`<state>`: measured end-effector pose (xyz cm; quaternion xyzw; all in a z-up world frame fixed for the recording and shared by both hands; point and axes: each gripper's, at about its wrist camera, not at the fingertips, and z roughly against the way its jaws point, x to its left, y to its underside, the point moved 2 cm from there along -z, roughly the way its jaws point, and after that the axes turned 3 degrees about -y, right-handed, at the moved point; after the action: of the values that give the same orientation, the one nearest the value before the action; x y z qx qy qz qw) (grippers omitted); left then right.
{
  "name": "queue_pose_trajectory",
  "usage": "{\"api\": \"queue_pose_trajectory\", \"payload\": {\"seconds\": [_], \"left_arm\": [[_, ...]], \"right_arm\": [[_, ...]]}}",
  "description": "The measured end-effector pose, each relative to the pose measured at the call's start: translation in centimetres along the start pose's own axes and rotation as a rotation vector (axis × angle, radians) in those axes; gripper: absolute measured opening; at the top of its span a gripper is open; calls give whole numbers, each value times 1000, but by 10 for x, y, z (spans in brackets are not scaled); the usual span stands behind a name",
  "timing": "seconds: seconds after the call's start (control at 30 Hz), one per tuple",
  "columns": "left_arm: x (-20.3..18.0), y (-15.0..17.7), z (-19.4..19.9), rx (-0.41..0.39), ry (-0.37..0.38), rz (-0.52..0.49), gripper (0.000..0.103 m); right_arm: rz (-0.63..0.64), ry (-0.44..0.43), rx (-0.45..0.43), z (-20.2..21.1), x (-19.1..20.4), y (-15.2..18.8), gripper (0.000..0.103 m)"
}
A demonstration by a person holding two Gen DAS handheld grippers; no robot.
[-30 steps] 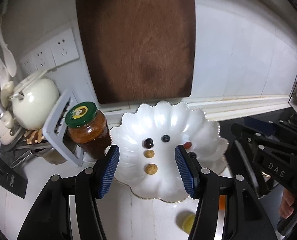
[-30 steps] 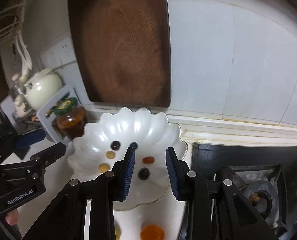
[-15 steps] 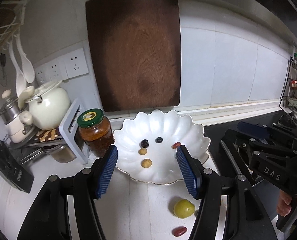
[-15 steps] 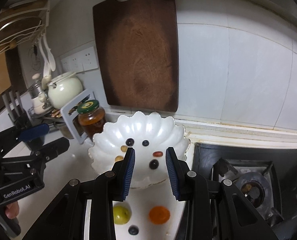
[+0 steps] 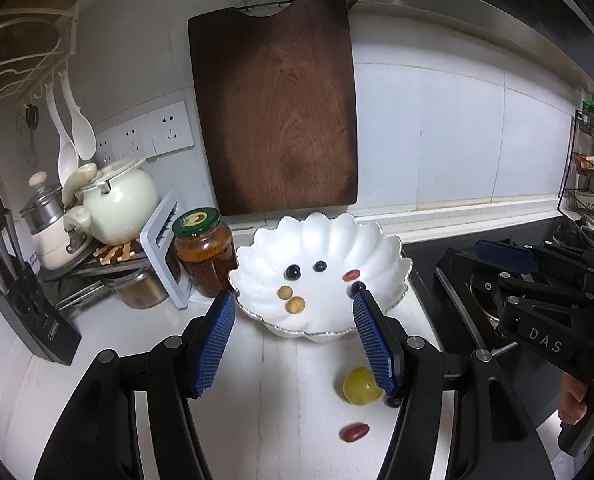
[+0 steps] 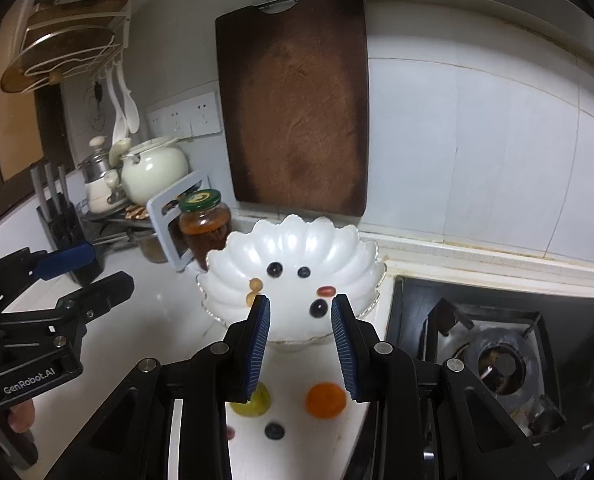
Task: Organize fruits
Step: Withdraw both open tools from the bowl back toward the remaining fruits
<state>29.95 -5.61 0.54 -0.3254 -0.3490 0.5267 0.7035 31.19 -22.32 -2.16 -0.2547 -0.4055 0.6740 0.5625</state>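
White scalloped bowl (image 6: 297, 248); dark brown cutting board (image 6: 297, 96); yellow-green fruit (image 5: 361, 391); orange fruit (image 6: 325, 400); green-lidded jar (image 5: 203, 252); ribbed blue gripper pads (image 6: 259, 344).

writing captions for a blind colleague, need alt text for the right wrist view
The open right gripper hovers over a white scalloped dish holding six small fruits. A green fruit, an orange one and a dark berry lie on the counter in front.

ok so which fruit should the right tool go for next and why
Probably the orange fruit: it lies on the counter in front of the white dish, just below the open right tool and nearly between its pads. Lowering onto it looks like the shortest move. The yellow-green fruit sits further left, partly hidden behind a pad.
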Motion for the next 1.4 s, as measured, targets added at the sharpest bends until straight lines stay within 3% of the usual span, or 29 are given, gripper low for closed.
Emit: {"api": "queue_pose_trajectory", "payload": {"seconds": [0.97,1.4], "left_arm": [[-23,72,7,70,5,-28,61],[-26,103,-11,154,33,0,61]], "right_arm": [[59,-82,135,1,12,60,33],[42,-107,242,-19,10,94,33]]}}
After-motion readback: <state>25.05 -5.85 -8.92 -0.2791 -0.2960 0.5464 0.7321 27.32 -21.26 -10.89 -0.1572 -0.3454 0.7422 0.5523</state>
